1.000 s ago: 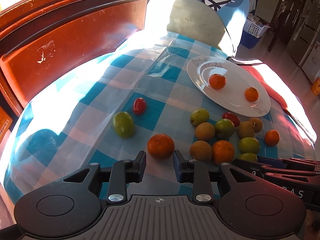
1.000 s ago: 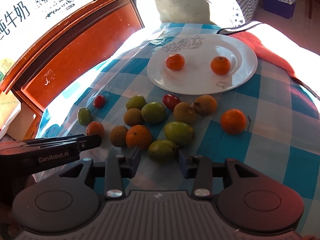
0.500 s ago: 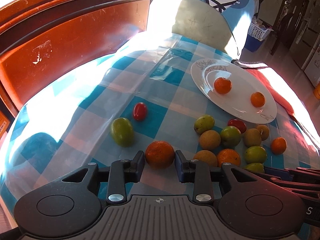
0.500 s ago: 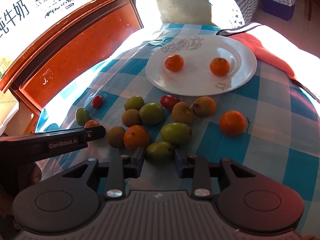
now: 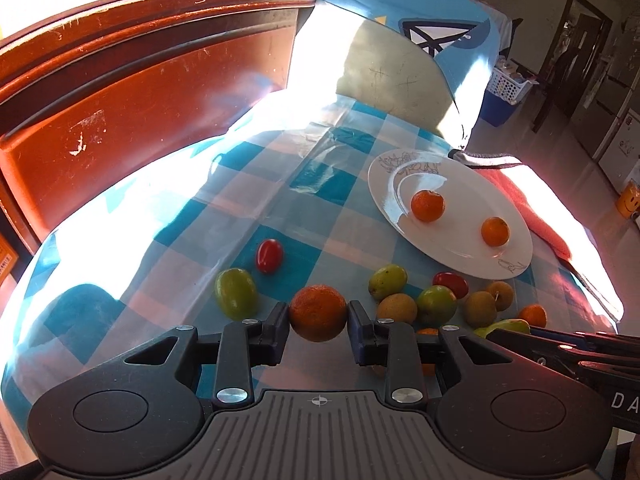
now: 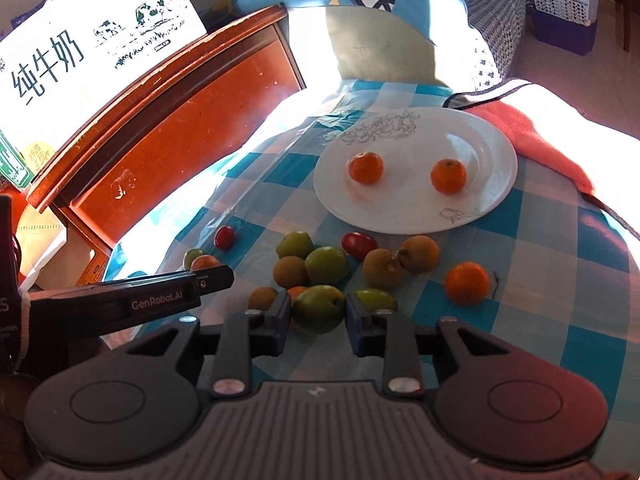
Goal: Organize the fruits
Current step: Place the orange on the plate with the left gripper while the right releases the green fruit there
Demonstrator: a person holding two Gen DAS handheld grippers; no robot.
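Checked blue cloth covers the surface. Left claw is clamped on an orange, its jaws still easing inward; right claw closes on a green fruit, pads touching both sides. Behind it another orange is mostly hidden. Only the right view shows the milk carton. Farther out, the plate holds two oranges; loose fruit lies between plate and claws.
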